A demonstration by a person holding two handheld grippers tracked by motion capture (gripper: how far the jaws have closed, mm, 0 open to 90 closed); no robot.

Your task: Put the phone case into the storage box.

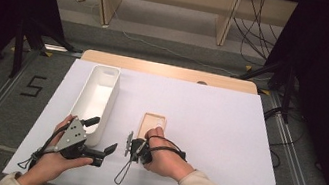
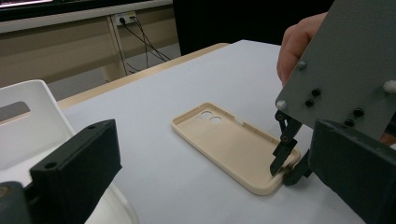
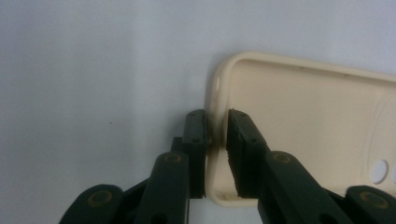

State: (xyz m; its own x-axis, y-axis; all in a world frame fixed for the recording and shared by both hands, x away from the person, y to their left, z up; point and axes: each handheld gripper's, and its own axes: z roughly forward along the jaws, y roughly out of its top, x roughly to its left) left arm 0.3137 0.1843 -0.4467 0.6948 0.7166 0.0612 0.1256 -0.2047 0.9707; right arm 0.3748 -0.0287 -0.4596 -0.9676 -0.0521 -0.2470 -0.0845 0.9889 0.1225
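Right gripper (image 3: pixel 217 140): jaws narrowed on the short end wall of the phone case (image 3: pixel 303 121), one jaw outside the rim, one inside the tray; whether they press it fully cannot be told.

Phone case (image 2: pixel 233 144): directly ahead of the right gripper (image 2: pixel 285 165), lying flat on the white table cover (image 1: pixel 209 115), open side up. Beige, rounded corners, raised rim, round camera cut-outs at the end away from the jaws (two plain in the left gripper view).

Left gripper (image 1: pixel 104 138): jaws spread wide, holding nothing, just beside the case's near end.

White bin (image 1: pixel 96 96): long, open-topped, beyond the left gripper.
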